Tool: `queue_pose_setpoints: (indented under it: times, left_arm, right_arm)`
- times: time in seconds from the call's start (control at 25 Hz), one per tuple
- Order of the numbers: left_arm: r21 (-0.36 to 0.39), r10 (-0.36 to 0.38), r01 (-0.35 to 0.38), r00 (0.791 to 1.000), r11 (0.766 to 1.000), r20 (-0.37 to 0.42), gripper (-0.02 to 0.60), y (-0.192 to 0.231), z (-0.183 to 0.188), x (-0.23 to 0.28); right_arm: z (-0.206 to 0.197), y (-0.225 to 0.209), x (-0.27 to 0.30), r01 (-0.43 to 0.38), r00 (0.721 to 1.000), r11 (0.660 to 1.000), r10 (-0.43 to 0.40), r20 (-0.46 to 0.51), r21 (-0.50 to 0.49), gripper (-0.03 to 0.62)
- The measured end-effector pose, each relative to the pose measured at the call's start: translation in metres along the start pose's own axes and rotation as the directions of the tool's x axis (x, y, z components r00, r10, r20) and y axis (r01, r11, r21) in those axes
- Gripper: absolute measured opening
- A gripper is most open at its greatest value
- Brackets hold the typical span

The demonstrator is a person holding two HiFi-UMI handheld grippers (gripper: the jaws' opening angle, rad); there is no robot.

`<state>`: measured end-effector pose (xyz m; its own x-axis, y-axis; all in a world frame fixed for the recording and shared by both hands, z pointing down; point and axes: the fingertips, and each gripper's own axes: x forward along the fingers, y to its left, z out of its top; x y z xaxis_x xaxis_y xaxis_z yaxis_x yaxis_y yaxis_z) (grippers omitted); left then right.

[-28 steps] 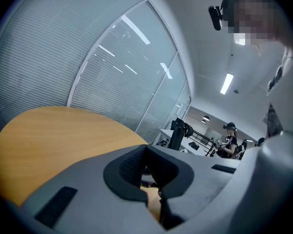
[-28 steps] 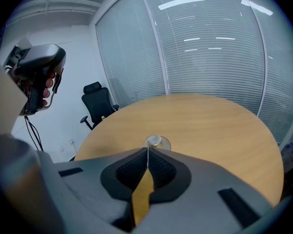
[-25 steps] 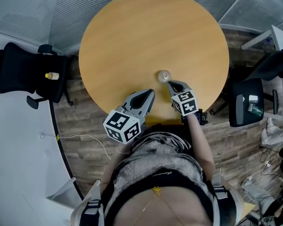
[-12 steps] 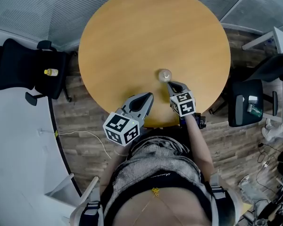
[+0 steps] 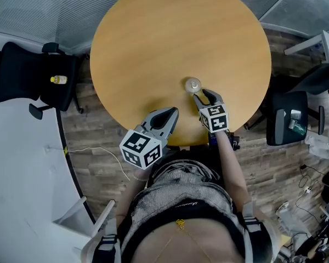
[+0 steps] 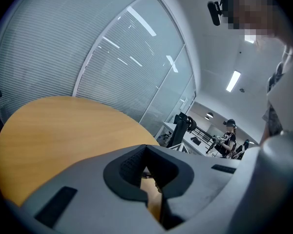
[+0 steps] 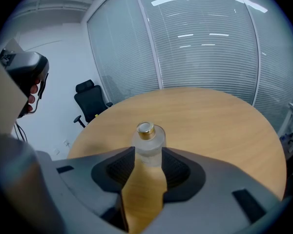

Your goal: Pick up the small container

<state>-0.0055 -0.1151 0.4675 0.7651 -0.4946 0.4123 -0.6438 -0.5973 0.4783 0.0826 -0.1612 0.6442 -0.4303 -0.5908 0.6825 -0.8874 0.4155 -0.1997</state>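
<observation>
The right gripper [image 7: 147, 156] has just been opening its jaws, which stand partly spread. The small container [image 7: 147, 139], frosted with a gold cap, stands upright on the table [image 7: 219, 116] between their tips. The left gripper [image 6: 146, 173], beside the right one, has its jaws drawn together on nothing.
</observation>
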Motion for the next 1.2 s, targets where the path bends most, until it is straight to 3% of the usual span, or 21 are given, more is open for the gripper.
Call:
queue_pose_setpoints:
  times: [0.28,0.44,1.2]
  left_arm:
    - [-0.009,0.009,-0.009,1.0,1.0,-0.005,0.003,0.002,-0.001,0.001]
    - [-0.019,0.021,-0.021,1.0,1.0,-0.011,0.003,0.005,-0.003,-0.002]
    - [-0.053,0.087,-0.089,0.995,0.995,-0.043,0.003,0.023,-0.014,-0.017]
  right_arm:
    - [0.0,0.002,0.018,-0.026,1.0,0.999,0.026,-0.014,-0.022,0.292]
    - [-0.003,0.005,0.031,-0.037,0.999,0.999,0.035,-0.035,-0.037,0.325]
    - [0.002,-0.005,0.066,0.049,0.998,0.998,-0.048,0.029,-0.035,0.337]
